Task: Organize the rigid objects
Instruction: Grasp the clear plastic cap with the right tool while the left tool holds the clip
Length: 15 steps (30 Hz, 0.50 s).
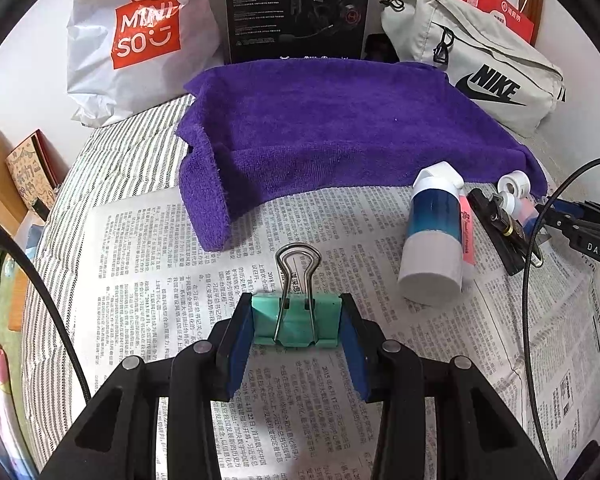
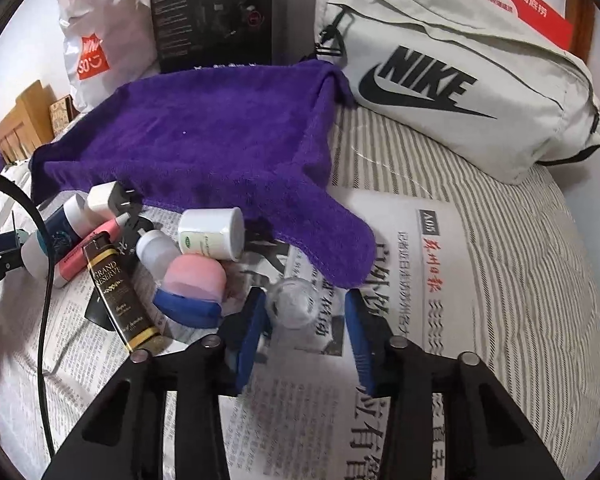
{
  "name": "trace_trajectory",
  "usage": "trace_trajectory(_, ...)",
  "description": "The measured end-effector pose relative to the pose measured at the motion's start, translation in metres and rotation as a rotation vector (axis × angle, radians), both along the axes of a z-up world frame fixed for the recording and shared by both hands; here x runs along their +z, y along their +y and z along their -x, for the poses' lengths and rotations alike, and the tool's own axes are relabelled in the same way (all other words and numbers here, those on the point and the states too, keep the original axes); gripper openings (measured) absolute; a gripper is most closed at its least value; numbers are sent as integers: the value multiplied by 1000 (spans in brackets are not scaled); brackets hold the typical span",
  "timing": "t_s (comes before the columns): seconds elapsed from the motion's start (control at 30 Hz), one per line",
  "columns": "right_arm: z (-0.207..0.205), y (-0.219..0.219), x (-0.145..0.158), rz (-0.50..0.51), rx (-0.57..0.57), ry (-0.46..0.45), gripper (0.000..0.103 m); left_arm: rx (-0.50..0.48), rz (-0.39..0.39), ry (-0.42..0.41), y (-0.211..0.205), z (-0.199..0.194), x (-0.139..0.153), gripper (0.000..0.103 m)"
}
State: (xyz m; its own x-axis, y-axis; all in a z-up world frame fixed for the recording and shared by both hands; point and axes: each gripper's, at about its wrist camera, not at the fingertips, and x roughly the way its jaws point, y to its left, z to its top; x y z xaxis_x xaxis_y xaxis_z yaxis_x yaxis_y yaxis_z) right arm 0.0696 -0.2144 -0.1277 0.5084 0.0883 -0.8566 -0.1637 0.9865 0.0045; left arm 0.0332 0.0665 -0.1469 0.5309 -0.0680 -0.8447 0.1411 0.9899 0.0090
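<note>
On a bed spread with newspaper [image 1: 292, 380], the left tool [image 1: 296, 322] pinches a teal binder clip [image 1: 294, 322] squarely between its blue pads, the clip's wire handles pointing toward a purple towel [image 1: 340, 132] laid flat beyond it. The right tool [image 2: 304, 316] straddles a small clear round container [image 2: 294, 304]; its left pad sits against the container's side while a gap shows at the right pad, so the grip is not yet made. Just beside it lie a pink-and-blue jar [image 2: 192, 284], a white bottle [image 2: 212, 232] and a black-and-gold tube [image 2: 120, 292]. By the look of things, the sorting is at the pick-up stage, with both items yet to reach the empty towel; the next move calls for the right tool to finish pressing in on the slippery container before lifting
</note>
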Motion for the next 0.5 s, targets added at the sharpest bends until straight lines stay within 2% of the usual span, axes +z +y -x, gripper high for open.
trace_trajectory(0.03, 0, 1, 0, -5, 10, 0, 28, 2, 1, -3, 0, 1, 0, 39)
trace_trajectory(0.07, 0, 2, 1, -3, 12, 0, 27, 1, 1, -6, 0, 2, 0, 39)
trace_trajectory(0.27, 1, 1, 5, 7, 11, 21, 27, 10, 6, -2, -1, 4, 0, 39)
trace_trajectory(0.5, 10, 7, 37, 12, 35, -11, 27, 16, 32, 24, -4, 10, 3, 39)
